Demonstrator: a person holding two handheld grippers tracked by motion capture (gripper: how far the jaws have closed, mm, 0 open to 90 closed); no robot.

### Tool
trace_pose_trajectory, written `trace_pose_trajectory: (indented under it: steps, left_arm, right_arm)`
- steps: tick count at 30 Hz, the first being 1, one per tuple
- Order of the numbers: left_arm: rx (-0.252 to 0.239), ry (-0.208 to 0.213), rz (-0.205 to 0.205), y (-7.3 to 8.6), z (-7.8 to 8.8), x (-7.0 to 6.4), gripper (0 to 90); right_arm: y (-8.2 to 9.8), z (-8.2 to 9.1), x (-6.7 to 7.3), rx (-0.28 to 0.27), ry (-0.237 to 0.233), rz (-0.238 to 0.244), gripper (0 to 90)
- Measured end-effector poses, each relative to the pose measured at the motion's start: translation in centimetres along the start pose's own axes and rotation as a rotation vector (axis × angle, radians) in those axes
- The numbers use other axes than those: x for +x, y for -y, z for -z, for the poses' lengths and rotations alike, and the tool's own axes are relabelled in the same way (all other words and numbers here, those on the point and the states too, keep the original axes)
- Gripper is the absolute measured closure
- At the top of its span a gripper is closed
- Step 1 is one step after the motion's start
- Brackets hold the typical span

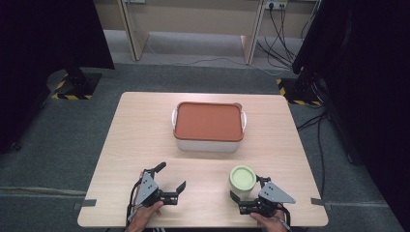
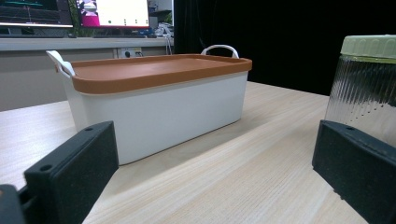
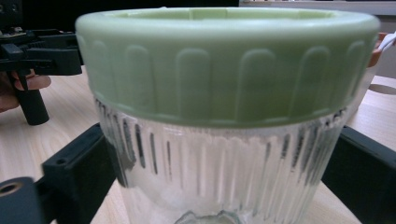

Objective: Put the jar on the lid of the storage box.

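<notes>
While ribbed glass jar (image 1: 242, 180) with green lid (image 3: 224, 60) stands near counter's (image 1: 145, 125) front right, right gripper (image 1: 245, 198) fingers flank it, contact unclear; left gripper (image 1: 170, 178) fingers apart, empty; orange-lidded white box (image 1: 208, 126) behind.

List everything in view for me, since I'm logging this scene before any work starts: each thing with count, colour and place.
box: 1, white with white handles, middle of the table toward its far side.
lid: 1, orange-brown, closed on the box.
jar: 1, clear ribbed glass with a pale green cap, upright near the table's front right, between the right gripper's jaws.
table: 1, light wood, centre of the room.
cables: several, dark, on the floor beyond the table.
left gripper: 1, black, front left, jaws wide open, holding nothing.
right gripper: 1, black, front right, jaws either side of the jar; contact unclear.
hands: 2, at the bottom edge, one on each gripper.
</notes>
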State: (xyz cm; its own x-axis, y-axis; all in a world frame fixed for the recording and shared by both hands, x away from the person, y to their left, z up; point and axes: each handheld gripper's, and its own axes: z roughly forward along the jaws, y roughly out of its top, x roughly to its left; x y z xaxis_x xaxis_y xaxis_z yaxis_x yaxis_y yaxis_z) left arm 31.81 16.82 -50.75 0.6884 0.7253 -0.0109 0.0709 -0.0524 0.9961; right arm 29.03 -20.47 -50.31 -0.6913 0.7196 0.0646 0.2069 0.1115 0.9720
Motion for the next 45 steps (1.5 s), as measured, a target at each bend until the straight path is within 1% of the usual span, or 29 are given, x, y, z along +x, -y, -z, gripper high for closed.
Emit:
trace_pose_trajectory:
  steps: [2,4,12,16,19,23,28,32,40,45]
  left_arm:
    - [0.0,-0.001,0.0,0.0,0.0,0.0,0.0]
    - [-0.001,0.001,0.0,0.0,0.0,0.0,0.0]
    - [0.0,0.002,-0.002,0.0,0.0,0.0,0.0]
    - [-0.002,0.002,0.0,0.0,0.0,0.0,0.0]
    - [-0.002,0.002,-0.001,0.0,0.0,0.0,0.0]
    - [-0.002,0.002,0.002,0.0,0.0,0.0,0.0]
    - [-0.002,0.001,0.003,0.0,0.0,0.0,0.0]
    - [-0.003,0.001,0.006,0.0,0.0,0.0,0.0]
    - [-0.004,0.001,0.007,0.0,0.0,0.0,0.0]
    - [-0.002,0.003,0.005,0.0,0.0,0.0,0.0]
  right_arm:
    - [-0.1,-0.2,0.0,-0.002,-0.013,0.005,11.0]
    - [-0.2,-0.5,0.2,0.007,-0.008,0.022,11.2]
    - [-0.3,-0.5,0.3,0.009,0.001,0.018,11.5]
    - [-0.4,-0.4,0.3,0.006,-0.008,-0.007,11.6]
    - [-0.7,-0.2,0.5,0.004,0.004,0.011,11.6]
    - [-1.1,0.1,0.5,-0.01,0.007,0.009,11.6]
    - [-1.3,0.2,0.5,0.007,0.01,0.015,11.6]
    - [-1.4,0.2,0.4,0.013,0.005,0.008,11.6]
    - [-2.5,-0.1,0.1,0.005,0.002,0.001,11.6]
    - [-3.2,-0.3,0.0,0.013,0.001,0.014,11.6]
